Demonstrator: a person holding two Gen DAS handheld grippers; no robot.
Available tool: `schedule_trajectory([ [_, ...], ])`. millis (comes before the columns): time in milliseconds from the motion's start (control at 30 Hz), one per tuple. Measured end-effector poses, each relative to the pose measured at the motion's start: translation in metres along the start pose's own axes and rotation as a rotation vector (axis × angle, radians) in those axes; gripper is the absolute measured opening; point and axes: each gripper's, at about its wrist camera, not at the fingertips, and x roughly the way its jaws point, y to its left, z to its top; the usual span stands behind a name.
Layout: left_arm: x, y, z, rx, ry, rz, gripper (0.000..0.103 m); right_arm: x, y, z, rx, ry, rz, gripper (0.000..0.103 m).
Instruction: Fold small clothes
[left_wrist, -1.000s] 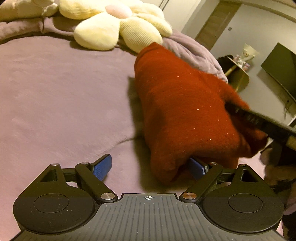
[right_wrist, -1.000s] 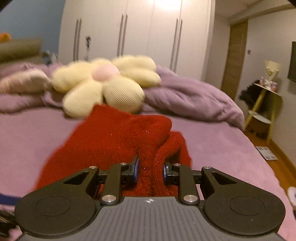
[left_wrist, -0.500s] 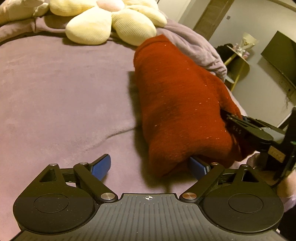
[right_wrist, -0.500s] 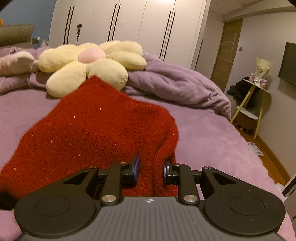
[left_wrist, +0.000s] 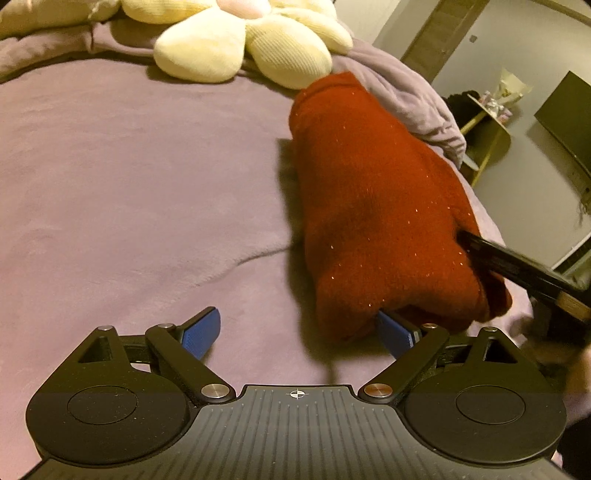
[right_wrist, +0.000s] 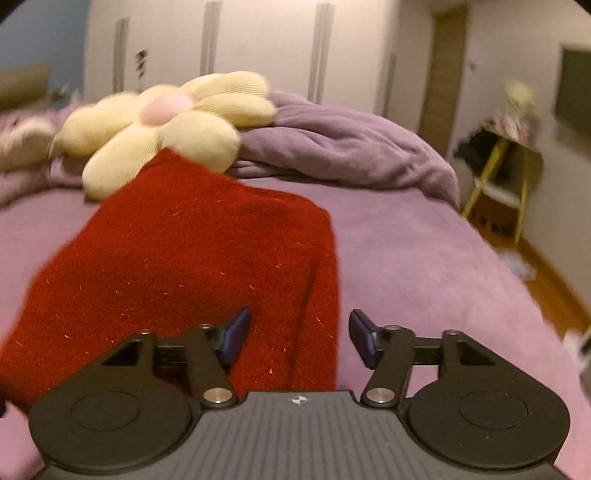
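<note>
Your right gripper (right_wrist: 299, 338), clamped on the red sweater (right_wrist: 192, 266) before, now gapes. Your left gripper (left_wrist: 299, 332) stays spread wide.

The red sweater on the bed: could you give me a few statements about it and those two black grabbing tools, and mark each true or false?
1. The red knit sweater lies on a purple bedspread. True.
2. The right gripper has its jaws clamped on the sweater. False: the jaws stand apart, with the sweater's near edge lying between them.
3. A cream flower-shaped pillow lies beyond the sweater's far end. True.
4. The left gripper has its jaws shut. False: they stand wide open, the sweater's near corner lying over the right one.
5. The sweater is spread out flat with both sleeves stretched out. False: it is folded into a narrow bundle.
</note>
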Motion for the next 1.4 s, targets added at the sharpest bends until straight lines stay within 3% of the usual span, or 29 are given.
schedule_trajectory([
  [133, -0.002, 0.000, -0.001, -0.009, -0.002, -0.006, 0.095, -0.045, -0.030, -0.019, 0.255, -0.006, 0.065, 0.061],
  [233, 0.003, -0.007, -0.003, -0.010, 0.014, -0.008, 0.095, -0.065, -0.050, -0.043, 0.478, 0.009, 0.186, 0.061],
  [333, 0.009, -0.017, -0.004, 0.005, 0.018, -0.012, 0.095, -0.059, -0.061, -0.066, 0.702, 0.066, 0.350, 0.061],
  [433, 0.018, -0.023, -0.002, 0.012, 0.031, 0.008, 0.095, -0.041, -0.061, -0.075, 0.804, 0.114, 0.400, 0.058],
  [600, 0.021, -0.025, 0.003, 0.013, 0.007, 0.043, 0.095, -0.027, -0.059, -0.072, 0.901, 0.091, 0.477, 0.013],
  [700, 0.023, -0.020, 0.005, 0.000, -0.002, 0.059, 0.096, -0.025, -0.072, -0.086, 1.082, 0.047, 0.619, 0.013],
  [767, 0.023, -0.018, 0.005, -0.004, 0.002, 0.063, 0.096, -0.021, -0.076, -0.096, 1.154, 0.066, 0.637, 0.012],
  [833, 0.025, -0.014, 0.004, -0.004, 0.012, 0.093, 0.096, -0.020, -0.073, -0.094, 1.031, 0.115, 0.507, 0.012],
  [867, 0.025, -0.012, 0.004, -0.004, 0.023, 0.087, 0.096, -0.021, -0.066, -0.090, 0.908, 0.131, 0.423, 0.012],
  [1000, 0.018, -0.004, 0.004, -0.015, 0.033, 0.074, 0.096, -0.037, -0.037, -0.068, 0.574, 0.100, 0.290, 0.012],
  [1100, 0.010, -0.004, 0.006, 0.019, 0.027, 0.049, 0.096, -0.055, -0.025, -0.052, 0.443, 0.034, 0.239, 0.012],
  [1200, 0.003, -0.005, 0.007, 0.043, 0.021, 0.039, 0.096, -0.043, -0.022, -0.055, 0.373, 0.092, 0.145, 0.013],
  [1267, -0.006, -0.004, 0.008, 0.057, 0.004, 0.043, 0.096, -0.031, -0.024, -0.062, 0.362, 0.126, 0.143, 0.014],
  [1333, -0.014, 0.002, 0.014, 0.063, -0.009, 0.017, 0.096, -0.032, -0.030, -0.060, 0.355, 0.124, 0.175, 0.026],
  [1400, -0.017, 0.011, 0.025, 0.037, -0.021, -0.022, 0.097, -0.040, -0.042, -0.058, 0.356, 0.131, 0.206, 0.062],
])
